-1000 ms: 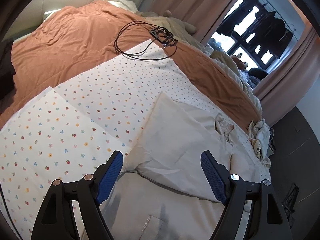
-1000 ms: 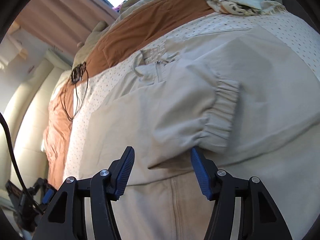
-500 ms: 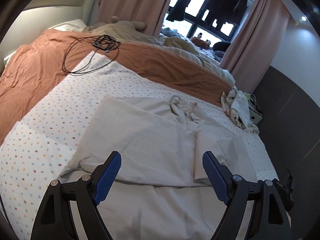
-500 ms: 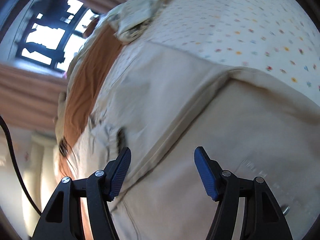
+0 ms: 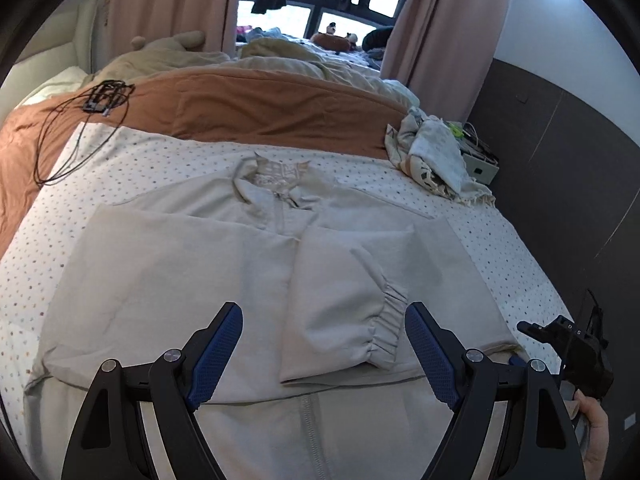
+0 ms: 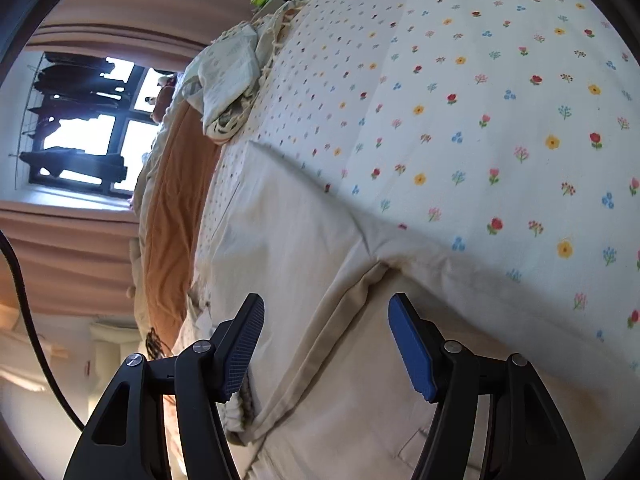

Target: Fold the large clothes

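A large beige zip jacket (image 5: 160,272) lies flat on the floral sheet (image 5: 500,240), collar (image 5: 280,180) at the far end. Both sleeves are folded in over its front, and the right sleeve's elastic cuff (image 5: 384,332) lies near the hem. My left gripper (image 5: 324,312) hovers open over the jacket's lower middle, holding nothing. The right gripper (image 5: 568,344) shows at the jacket's right edge with a hand behind it. In the right wrist view the right gripper (image 6: 327,302) stands open above a folded side seam of the jacket (image 6: 280,220); no cloth is pinched.
A brown duvet (image 5: 260,112) covers the far half of the bed, with a black cable bundle (image 5: 100,96) at the left. A crumpled cloth pile (image 5: 436,156) sits at the far right corner beside a grey box (image 5: 480,164). Pink curtains frame the window.
The left gripper swung right, from the jacket's left sleeve side to its middle, and levelled out. The right gripper rolled and moved off the folded cuff to the jacket's side edge. Both stayed open.
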A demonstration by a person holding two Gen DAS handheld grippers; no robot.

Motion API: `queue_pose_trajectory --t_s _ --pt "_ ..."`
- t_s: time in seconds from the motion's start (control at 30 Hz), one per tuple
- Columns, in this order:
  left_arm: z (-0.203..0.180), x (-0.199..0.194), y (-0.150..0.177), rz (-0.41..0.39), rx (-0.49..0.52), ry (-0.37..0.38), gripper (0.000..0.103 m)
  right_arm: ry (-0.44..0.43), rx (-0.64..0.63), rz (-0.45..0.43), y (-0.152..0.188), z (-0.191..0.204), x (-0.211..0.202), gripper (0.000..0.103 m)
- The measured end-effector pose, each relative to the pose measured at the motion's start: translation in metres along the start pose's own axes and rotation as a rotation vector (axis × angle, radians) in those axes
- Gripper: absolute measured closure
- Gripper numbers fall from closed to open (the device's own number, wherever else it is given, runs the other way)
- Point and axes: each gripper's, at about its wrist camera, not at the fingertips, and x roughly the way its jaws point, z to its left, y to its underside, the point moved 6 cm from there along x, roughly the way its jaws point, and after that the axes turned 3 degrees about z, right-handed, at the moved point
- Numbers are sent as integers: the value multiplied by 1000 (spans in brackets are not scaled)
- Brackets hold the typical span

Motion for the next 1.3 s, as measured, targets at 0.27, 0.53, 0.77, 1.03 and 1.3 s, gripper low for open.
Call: queue_pose_trajectory --t_s 0.27,0.53,0.77,1.03,1.3 --pt "-52 75 18 127 132 -49 19 -16 12 27 -4 0 14 39" --pt "-50 121 43 205 222 -160 29 -27 33 33 -6 -3 18 39" --pt "-21 106 31 164 177 -210 53 -31 37 36 -6 -2 20 39" --pt "57 74 19 150 41 -329 52 -47 56 38 -7 -3 23 39" --pt "105 48 8 101 -14 -414 52 -48 57 37 -8 -4 25 39"
